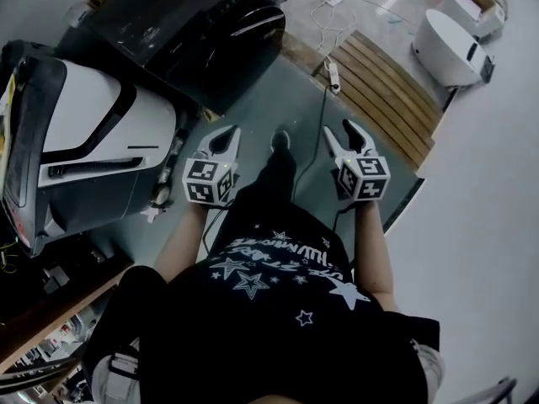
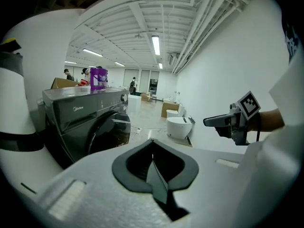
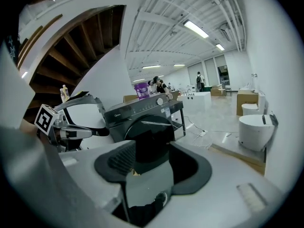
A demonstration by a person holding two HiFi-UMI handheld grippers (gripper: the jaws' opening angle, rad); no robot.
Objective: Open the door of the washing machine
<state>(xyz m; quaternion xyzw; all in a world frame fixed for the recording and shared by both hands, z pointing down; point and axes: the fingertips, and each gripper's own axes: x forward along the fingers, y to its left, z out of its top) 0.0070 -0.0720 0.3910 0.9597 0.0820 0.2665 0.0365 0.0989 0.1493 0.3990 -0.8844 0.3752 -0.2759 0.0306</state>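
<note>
Both the left gripper (image 1: 226, 137) and right gripper (image 1: 350, 131) had fingers closed on nothing. The washing machine (image 1: 202, 23) stood well apart at 11 o'clock; its door (image 2: 107, 132) was shut, untouched.

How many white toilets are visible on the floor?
2. One toilet stands beside the wooden platform; a second toilet sits just beyond it. Others may be hidden.

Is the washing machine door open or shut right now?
Shut: the round door sits flush against the washing machine front.
</note>
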